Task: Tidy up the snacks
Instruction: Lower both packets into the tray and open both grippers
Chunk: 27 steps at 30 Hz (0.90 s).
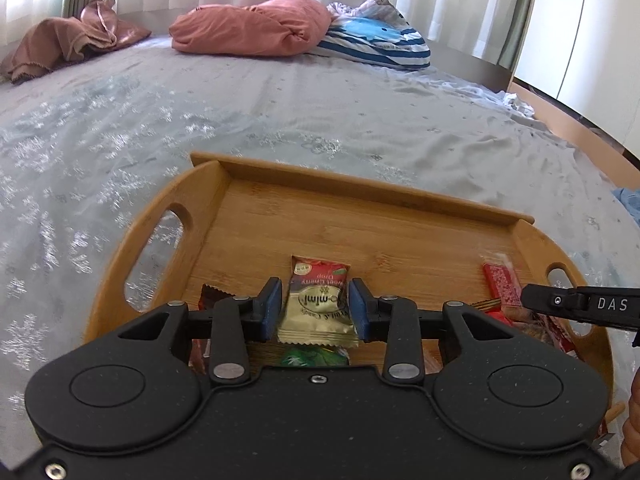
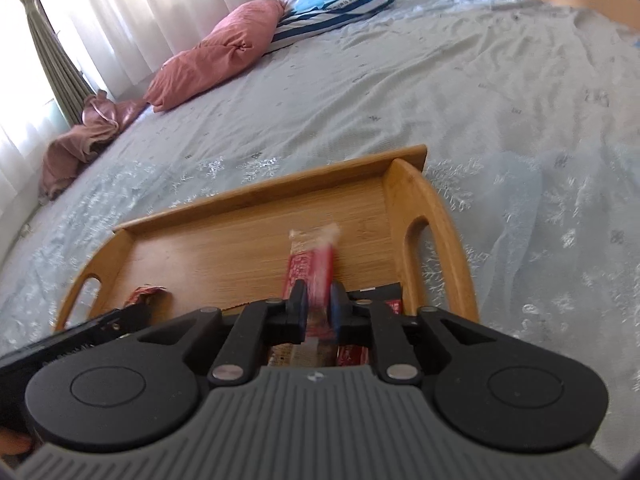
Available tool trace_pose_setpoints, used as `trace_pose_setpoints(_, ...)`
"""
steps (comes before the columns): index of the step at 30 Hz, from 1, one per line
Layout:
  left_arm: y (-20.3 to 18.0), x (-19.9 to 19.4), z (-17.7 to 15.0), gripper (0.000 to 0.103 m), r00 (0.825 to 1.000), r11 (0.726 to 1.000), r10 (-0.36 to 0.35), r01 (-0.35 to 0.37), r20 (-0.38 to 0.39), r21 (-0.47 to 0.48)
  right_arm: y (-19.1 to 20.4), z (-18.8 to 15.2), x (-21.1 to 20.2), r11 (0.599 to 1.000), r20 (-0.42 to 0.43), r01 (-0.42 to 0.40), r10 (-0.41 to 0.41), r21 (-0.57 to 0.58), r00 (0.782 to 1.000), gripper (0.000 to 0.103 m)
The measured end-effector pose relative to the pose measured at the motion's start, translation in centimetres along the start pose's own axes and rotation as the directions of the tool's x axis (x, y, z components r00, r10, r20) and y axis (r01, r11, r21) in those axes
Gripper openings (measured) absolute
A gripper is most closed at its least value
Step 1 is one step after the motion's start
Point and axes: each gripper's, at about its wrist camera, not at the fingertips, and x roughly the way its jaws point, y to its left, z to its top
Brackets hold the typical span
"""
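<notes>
A bamboo tray (image 1: 312, 220) sits on the bed (image 1: 280, 112), snacks lying along its near side. The left gripper (image 1: 316, 308) has its jaws spread around a gold candy pack (image 1: 318, 304), a blue pad on each side with a narrow gap, apparently not pinching it; a green wrapper (image 1: 316, 356) lies under the pack's near end. The right gripper (image 2: 318, 312) has its jaws pinching a red bar (image 2: 310, 272), whose clear end points toward the tray's far wall. More red and dark wrappers lie beneath it. Pillows (image 1: 256, 26) rest by the curtains
</notes>
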Motion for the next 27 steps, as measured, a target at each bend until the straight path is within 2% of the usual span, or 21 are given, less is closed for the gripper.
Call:
trace_pose_setpoints(1,0.0,-0.2,0.1,0.040,1.000,1.000,-0.001,0.001,0.002,0.004,0.2,0.0,-0.1,1.000,0.005,0.013,-0.013,-0.018,1.000,0.025)
trace_pose_setpoints(2,-0.1,-0.5,0.1,0.046,1.000,1.000,-0.004,0.004,0.002,0.005,0.5,0.0,-0.3,0.999,0.007,0.024,-0.024,-0.033,1.000,0.033)
trace_pose_setpoints(4,-0.1,-1.3,0.3,0.051,1.000,1.000,-0.010,0.010,0.005,0.006,0.8,-0.1,-0.7,0.998,0.015,0.033,-0.032,-0.054,0.999,0.045)
trace_pose_setpoints(7,0.0,-3.0,0.6,0.058,1.000,1.000,-0.017,0.017,0.025,0.021,1.1,-0.1,-1.8,0.998,0.033,0.021,-0.020,-0.059,0.999,0.047)
trace_pose_setpoints(10,0.2,-5.3,0.8,0.065,0.998,0.999,-0.022,0.019,0.054,0.046,1.7,-0.3,-3.6,0.996,0.067,0.016,-0.010,-0.091,0.998,0.054)
trace_pose_setpoints(12,0.5,-6.8,1.0,0.074,0.997,0.998,-0.030,0.026,0.066,0.053,2.0,-0.6,-4.8,0.993,0.083,0.012,-0.003,-0.113,0.997,0.058)
trace_pose_setpoints(16,1.1,-10.4,0.7,0.080,0.994,0.996,-0.061,0.054,0.088,0.071,2.4,-1.1,-7.1,0.990,0.103,0.005,0.009,-0.138,0.995,0.068)
trace_pose_setpoints(22,1.4,-16.2,-1.2,0.088,0.989,0.987,-0.101,0.086,0.109,0.132,3.0,-2.6,-10.7,0.984,0.152,0.005,0.023,-0.181,0.988,0.089)
trace_pose_setpoints(27,1.3,-20.2,-3.3,0.095,0.981,0.980,-0.128,0.102,0.147,0.170,3.5,-4.5,-13.0,0.975,0.177,-0.006,0.046,-0.221,0.983,0.095)
